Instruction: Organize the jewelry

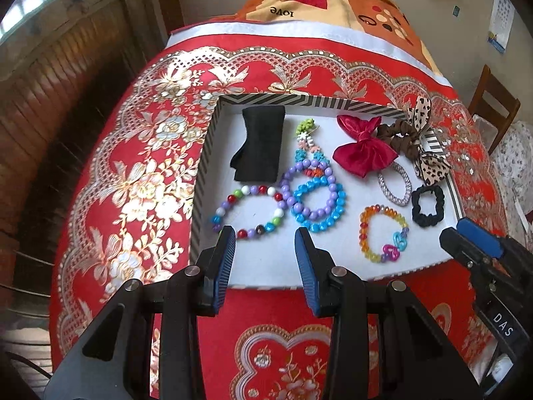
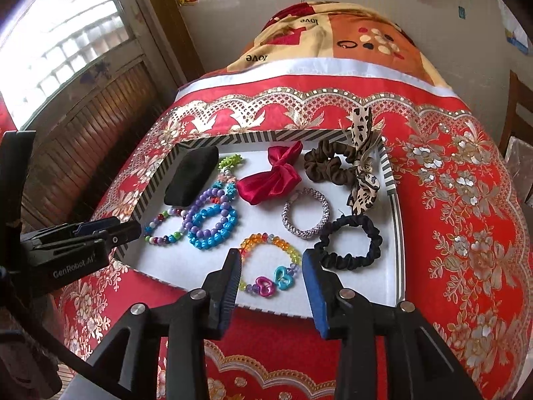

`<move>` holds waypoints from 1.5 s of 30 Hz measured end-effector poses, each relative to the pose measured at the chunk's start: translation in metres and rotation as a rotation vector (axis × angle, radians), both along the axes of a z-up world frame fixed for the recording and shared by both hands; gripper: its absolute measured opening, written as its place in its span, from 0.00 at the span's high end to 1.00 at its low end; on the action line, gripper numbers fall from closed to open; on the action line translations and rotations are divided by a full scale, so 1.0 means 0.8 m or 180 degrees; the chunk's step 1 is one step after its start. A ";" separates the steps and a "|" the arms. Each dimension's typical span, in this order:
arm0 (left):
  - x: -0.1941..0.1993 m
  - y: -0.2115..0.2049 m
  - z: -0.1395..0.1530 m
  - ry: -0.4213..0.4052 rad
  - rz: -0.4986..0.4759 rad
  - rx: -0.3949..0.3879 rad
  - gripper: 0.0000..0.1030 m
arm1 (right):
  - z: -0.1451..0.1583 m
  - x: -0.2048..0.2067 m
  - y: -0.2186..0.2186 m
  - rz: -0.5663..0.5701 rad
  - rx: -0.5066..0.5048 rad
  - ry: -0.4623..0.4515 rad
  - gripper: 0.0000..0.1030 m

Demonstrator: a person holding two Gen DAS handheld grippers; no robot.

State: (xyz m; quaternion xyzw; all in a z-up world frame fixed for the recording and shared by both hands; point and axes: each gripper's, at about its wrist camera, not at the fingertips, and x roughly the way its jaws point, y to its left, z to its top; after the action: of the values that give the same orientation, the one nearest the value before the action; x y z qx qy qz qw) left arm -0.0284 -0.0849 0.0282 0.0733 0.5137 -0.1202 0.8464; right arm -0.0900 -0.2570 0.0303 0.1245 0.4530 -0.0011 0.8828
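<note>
Tray: a shallow striped-rim tray (image 2: 389, 170) is being shown on the red-clothed bench (image 2: 466, 200), with all the jewelry lying inside it on its white floor.

Left hand-held gripper (image 1: 265, 243): it is being held with jaws well apart and nothing between them, poised over the near-left rim of the tray.

Right hand-held gripper (image 2: 271, 266): it is being held equally wide and empty, poised over the near edge of the tray.

Item ahead of the right hand-held gripper: the rainbow bead bracelet (image 2: 269, 261) is being framed directly between the two blue pads, lying flat, its heart charms toward the near rim; no contact can be made out.

Item ahead of the left hand-held gripper: the mixed-colour bead bracelet (image 1: 248, 211) is being seen just beyond the fingertips, slightly left of centre, its loop stretched left to right.

Neighbours: the blue and purple bracelets (image 1: 316, 200) are being shown overlapping, between the two bracelets above; the black scrunchie (image 2: 348, 243) is lying just right of the rainbow bracelet.

Nearer side, as judged: the rainbow bracelet is being favoured for the right hand, since it lies centred in that opening and well apart from the left one.

Approach, as judged: a straight descent is being called for, with the pads closing across one side of the ring.
</note>
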 end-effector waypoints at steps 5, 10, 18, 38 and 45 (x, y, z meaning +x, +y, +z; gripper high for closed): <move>-0.015 0.006 0.006 -0.0053 0.0029 0.0007 0.65 | 0.007 -0.013 0.005 -0.0031 -0.0056 -0.0051 0.62; -0.024 0.009 0.010 -0.0097 0.0018 0.0016 0.65 | 0.011 -0.022 0.007 -0.0065 -0.0072 -0.0070 0.62; -0.034 0.009 0.016 -0.0161 -0.0015 0.0032 0.65 | 0.016 -0.032 0.009 -0.0094 -0.0093 -0.0088 0.61; -0.048 0.008 0.043 -0.0468 0.0002 0.0076 0.65 | 0.042 -0.044 0.017 -0.0169 -0.0273 -0.0260 0.57; -0.046 0.012 0.048 -0.0568 0.0034 0.0134 0.65 | 0.048 -0.040 0.017 -0.0174 -0.0288 -0.0306 0.49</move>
State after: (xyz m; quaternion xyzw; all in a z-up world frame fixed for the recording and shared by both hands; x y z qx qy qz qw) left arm -0.0655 -0.0753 0.0662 0.0988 0.4391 -0.0979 0.8876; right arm -0.1220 -0.2430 0.0688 0.0967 0.4060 -0.0396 0.9079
